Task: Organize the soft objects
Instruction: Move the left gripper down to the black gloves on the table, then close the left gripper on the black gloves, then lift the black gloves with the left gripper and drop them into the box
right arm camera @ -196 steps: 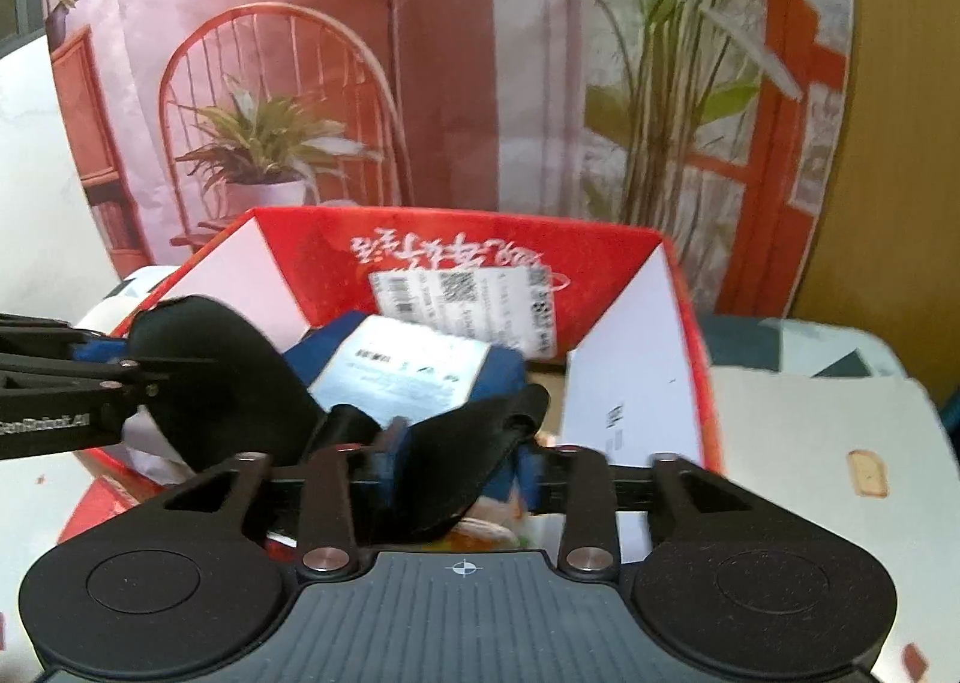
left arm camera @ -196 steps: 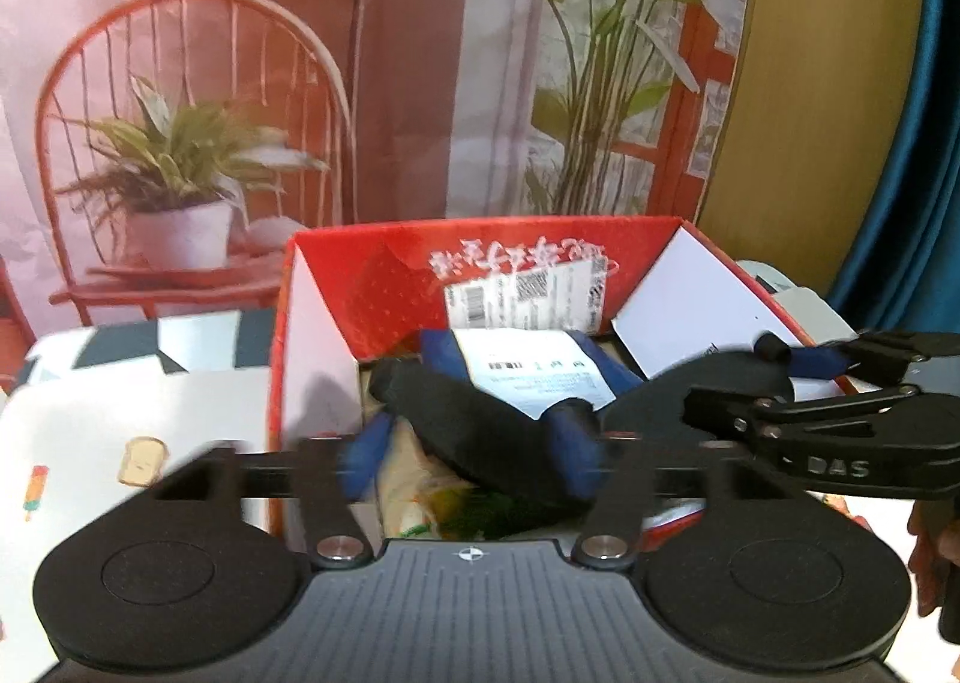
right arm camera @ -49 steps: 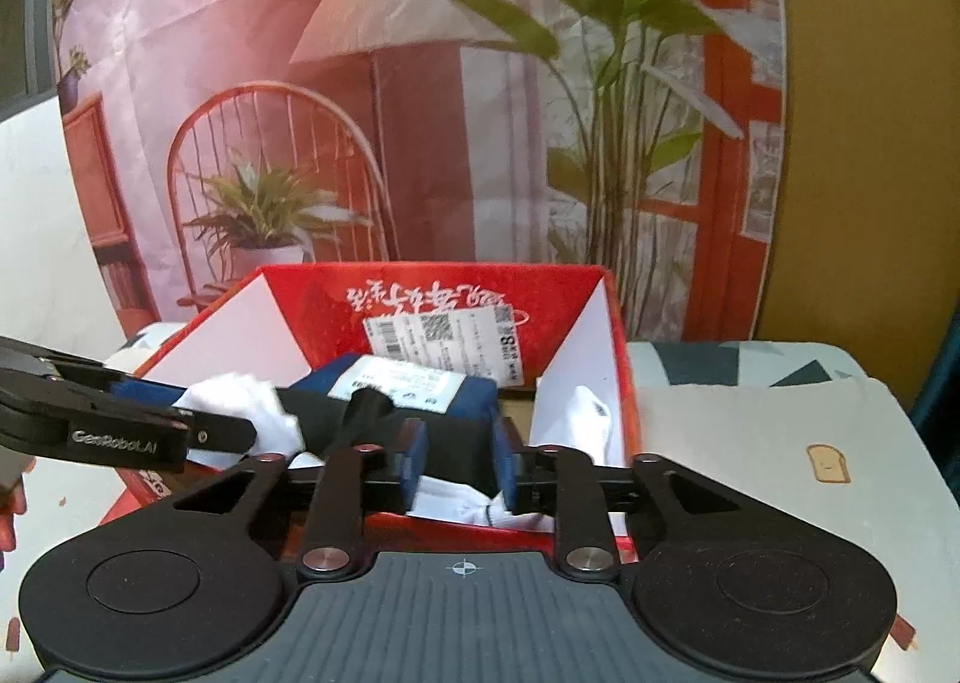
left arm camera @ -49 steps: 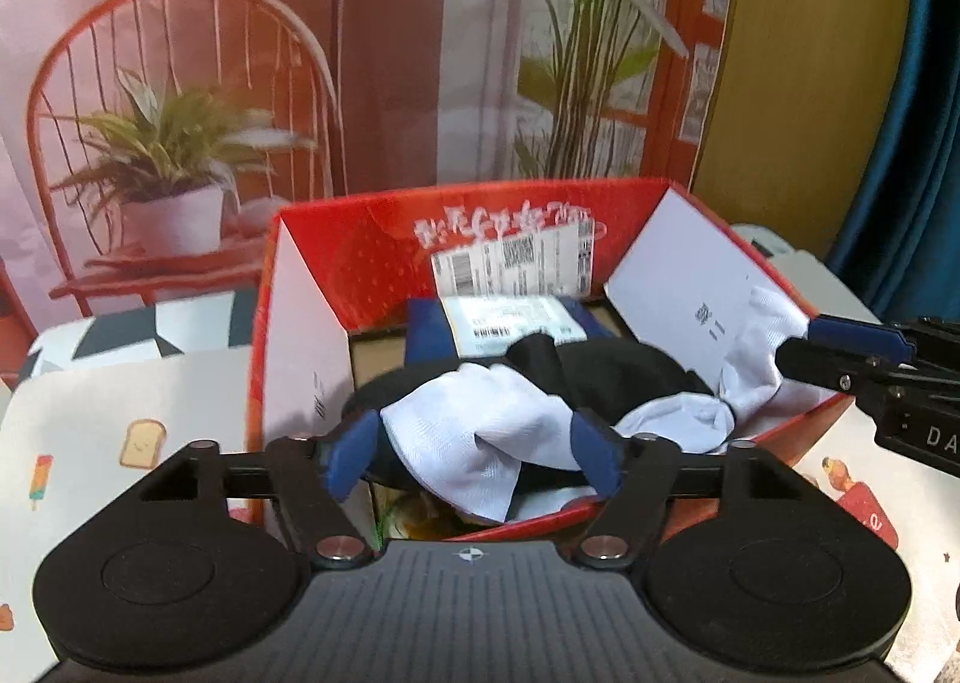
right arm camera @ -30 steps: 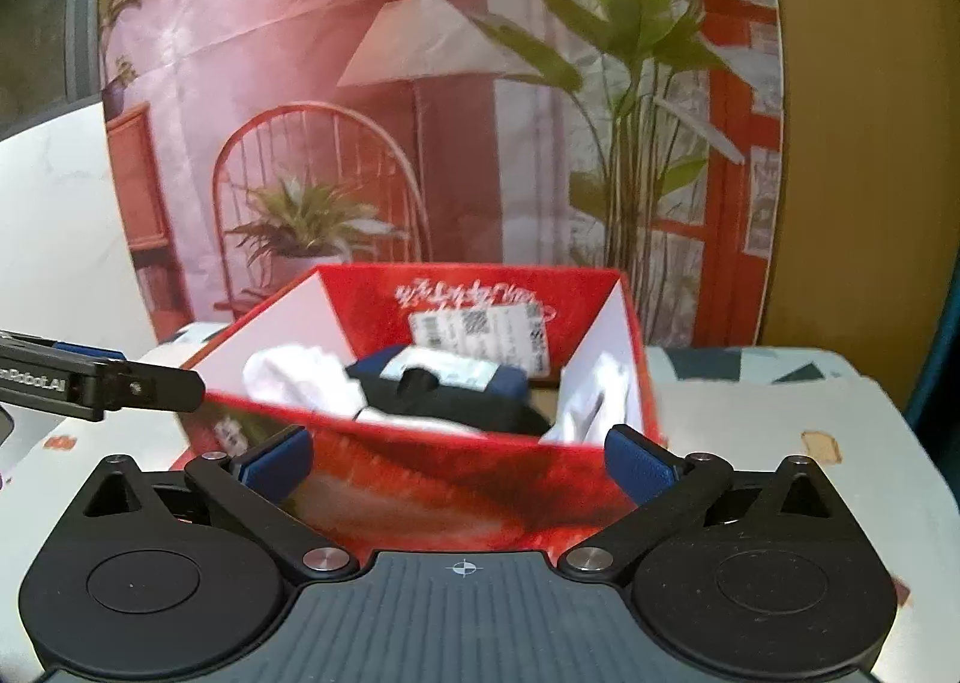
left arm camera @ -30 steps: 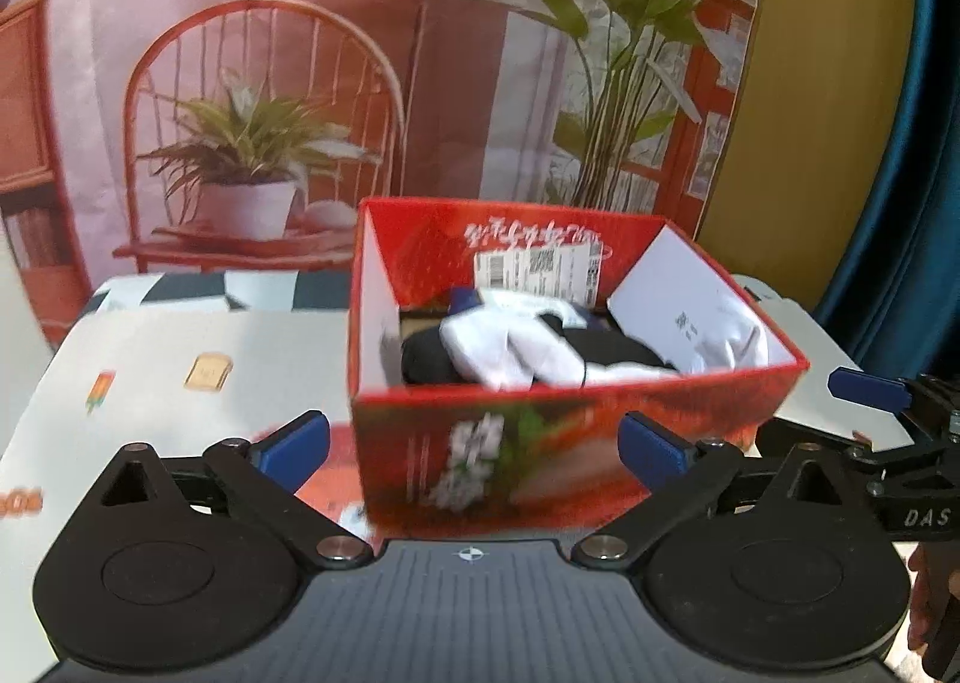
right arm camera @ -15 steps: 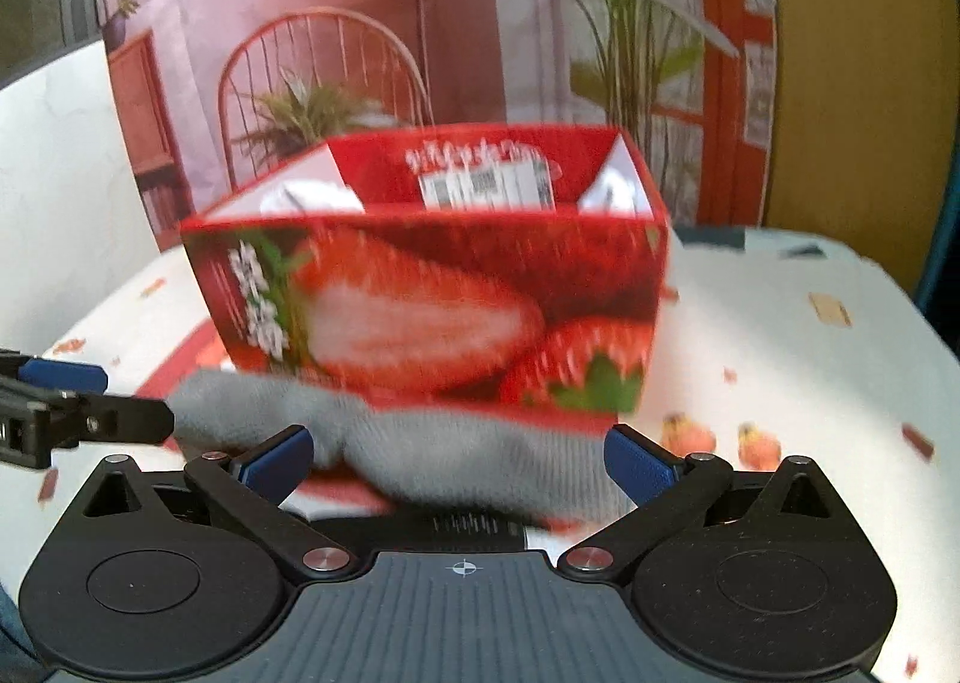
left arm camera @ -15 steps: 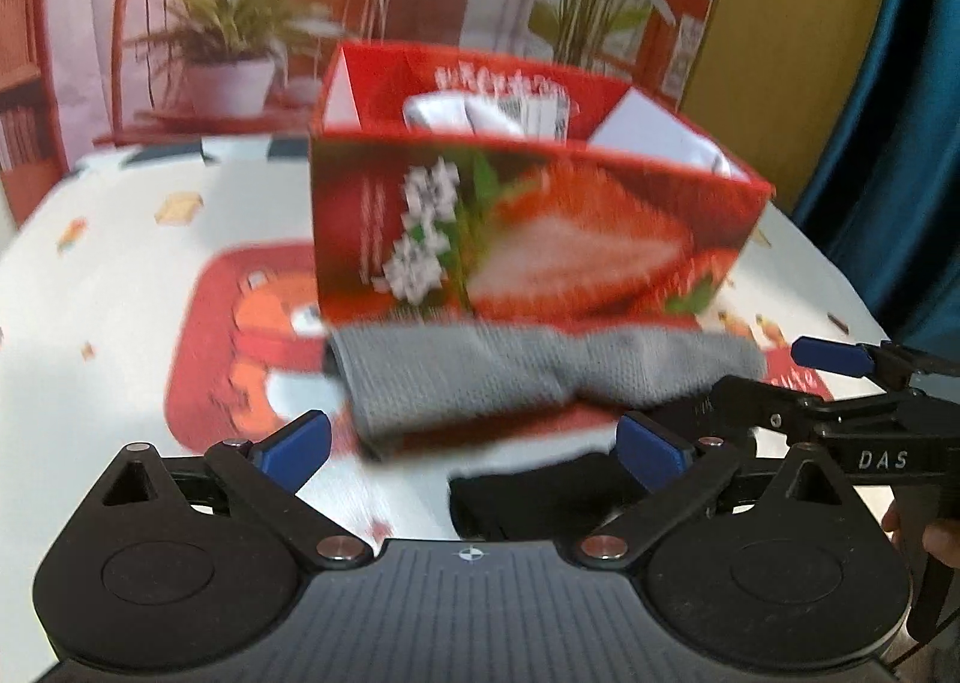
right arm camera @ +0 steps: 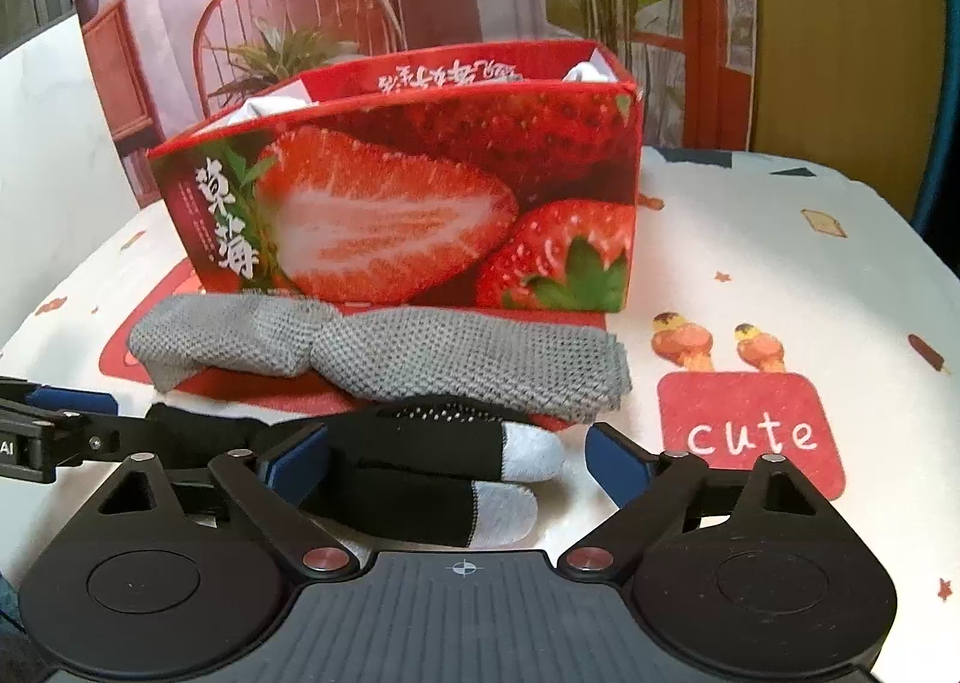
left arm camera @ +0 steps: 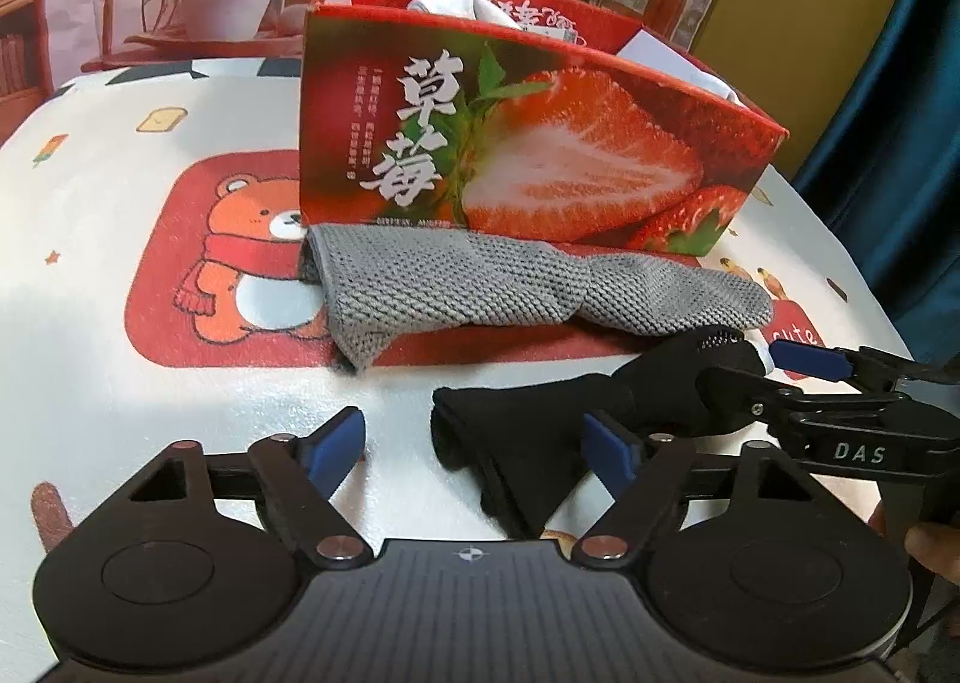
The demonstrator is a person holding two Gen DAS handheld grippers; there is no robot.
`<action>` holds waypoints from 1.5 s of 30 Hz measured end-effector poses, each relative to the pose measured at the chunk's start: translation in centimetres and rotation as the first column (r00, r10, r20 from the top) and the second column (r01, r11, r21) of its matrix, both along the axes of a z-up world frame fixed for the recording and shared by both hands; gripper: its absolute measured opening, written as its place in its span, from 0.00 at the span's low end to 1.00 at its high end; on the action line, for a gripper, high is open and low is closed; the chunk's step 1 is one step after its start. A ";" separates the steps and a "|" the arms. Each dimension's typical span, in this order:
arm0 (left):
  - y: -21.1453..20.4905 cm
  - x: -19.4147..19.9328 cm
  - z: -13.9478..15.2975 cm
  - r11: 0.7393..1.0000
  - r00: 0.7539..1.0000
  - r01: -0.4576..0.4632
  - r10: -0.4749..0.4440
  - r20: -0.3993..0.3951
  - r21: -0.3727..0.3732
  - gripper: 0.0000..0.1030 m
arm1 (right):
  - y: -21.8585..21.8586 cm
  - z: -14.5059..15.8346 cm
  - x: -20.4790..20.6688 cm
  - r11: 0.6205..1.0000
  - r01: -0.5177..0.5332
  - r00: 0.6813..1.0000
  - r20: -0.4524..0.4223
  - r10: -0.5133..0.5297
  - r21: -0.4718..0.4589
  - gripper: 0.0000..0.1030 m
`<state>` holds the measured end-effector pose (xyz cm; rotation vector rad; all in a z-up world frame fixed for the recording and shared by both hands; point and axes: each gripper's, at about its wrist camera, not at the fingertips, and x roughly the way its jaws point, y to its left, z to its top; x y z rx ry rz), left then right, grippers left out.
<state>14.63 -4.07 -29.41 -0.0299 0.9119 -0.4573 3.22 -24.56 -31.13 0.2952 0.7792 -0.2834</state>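
Note:
A pair of black socks with grey toes (left arm camera: 558, 419) (right arm camera: 432, 473) lies on the table nearest me. My left gripper (left arm camera: 474, 449) is open around their cuff end. My right gripper (right arm camera: 456, 458) is open around their toe end. A grey knitted sock (left arm camera: 480, 281) (right arm camera: 384, 353) lies behind them, against the front of the red strawberry box (left arm camera: 540, 131) (right arm camera: 420, 191). White socks (left arm camera: 474, 5) poke above the box rim.
The table has a white cloth with a bear print (left arm camera: 252, 263) and a red "cute" patch (right arm camera: 750, 431). A backdrop picture of a chair and plants stands behind the box. A blue curtain (left arm camera: 900, 143) hangs at the right.
Both grippers have dropped from above the box to the table in front of it. They now straddle the black socks. The jaws have narrowed a little.

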 end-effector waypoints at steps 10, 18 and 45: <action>-0.9 0.1 -1.0 0.999 0.998 0.053 -0.052 -0.023 0.005 0.50 | 0.9 -0.9 0.3 0.999 -0.038 0.999 -0.030 0.039 0.012 0.70; -1.1 0.1 -1.3 0.998 0.998 0.060 -0.060 -0.010 0.011 0.30 | 0.9 -1.1 0.4 0.998 -0.050 0.998 -0.028 0.050 0.026 0.68; 0.0 -0.9 1.3 0.997 0.995 0.067 -0.063 0.075 -0.050 0.18 | 0.9 1.1 0.4 0.993 -0.074 0.997 0.024 0.072 0.095 0.08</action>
